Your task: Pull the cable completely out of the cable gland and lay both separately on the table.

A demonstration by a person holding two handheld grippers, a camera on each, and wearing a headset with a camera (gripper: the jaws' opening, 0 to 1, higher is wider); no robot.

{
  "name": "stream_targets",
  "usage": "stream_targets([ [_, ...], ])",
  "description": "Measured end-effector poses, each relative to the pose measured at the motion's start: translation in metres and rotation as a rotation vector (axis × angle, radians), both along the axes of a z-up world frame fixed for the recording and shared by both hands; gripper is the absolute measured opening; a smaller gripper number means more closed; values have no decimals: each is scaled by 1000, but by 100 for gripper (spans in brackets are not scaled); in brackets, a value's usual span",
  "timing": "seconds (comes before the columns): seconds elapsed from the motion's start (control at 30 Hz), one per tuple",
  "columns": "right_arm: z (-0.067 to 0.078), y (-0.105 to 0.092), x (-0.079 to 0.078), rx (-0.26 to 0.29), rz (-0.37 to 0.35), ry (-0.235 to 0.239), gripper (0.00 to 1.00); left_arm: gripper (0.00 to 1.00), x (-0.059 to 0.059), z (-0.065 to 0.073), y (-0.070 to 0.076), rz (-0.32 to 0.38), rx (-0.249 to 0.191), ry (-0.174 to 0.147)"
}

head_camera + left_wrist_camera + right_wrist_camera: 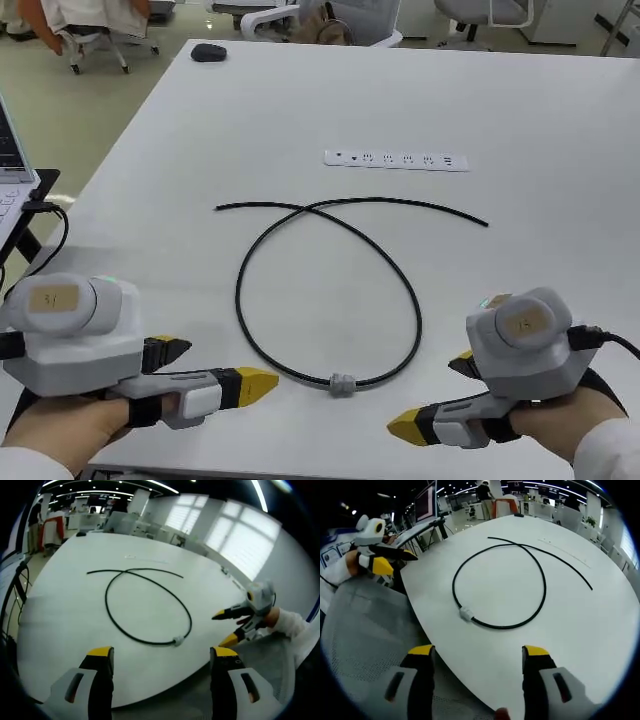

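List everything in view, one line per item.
table: 1, white, under everything
cable: 1, black, looped mid-table, ends crossed on far side
cable gland: 1, grey, on cable at loop's near side
power strip: 1, white, beyond the loop
mouse: 1, black, table's far left edge
laptop: 1, partly seen, left of table
left gripper: 1, grey, yellow-tipped, near edge at left, open, empty
right gripper: 1, grey, yellow-tipped, near edge at right, open, empty
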State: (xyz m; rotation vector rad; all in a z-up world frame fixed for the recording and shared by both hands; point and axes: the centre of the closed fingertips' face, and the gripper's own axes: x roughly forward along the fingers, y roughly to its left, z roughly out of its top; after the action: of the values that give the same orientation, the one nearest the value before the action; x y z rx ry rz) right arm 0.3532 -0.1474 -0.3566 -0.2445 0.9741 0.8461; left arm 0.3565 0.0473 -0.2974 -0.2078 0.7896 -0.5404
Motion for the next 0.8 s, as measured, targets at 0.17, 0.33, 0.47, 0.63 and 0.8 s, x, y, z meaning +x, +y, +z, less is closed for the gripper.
stream_targets([
  [0.17, 0, 0, 0, -1, 0, 0, 73, 80, 0, 0, 0, -4, 0, 1],
  [0.33, -1, 0, -1, -4, 2, 4, 73, 80, 0, 0, 0, -3, -1, 1],
  [0.47, -2, 0, -1, -7, 7, 6, 73, 80, 0, 0, 0, 0, -3, -1],
  [0.63, -2, 0, -2, -8, 9, 6, 73, 79, 1, 1, 0, 1, -5, -2],
  [0.8, -2, 0, -1, -7, 8, 6, 73, 79, 1, 1, -1, -1, -5, -2],
])
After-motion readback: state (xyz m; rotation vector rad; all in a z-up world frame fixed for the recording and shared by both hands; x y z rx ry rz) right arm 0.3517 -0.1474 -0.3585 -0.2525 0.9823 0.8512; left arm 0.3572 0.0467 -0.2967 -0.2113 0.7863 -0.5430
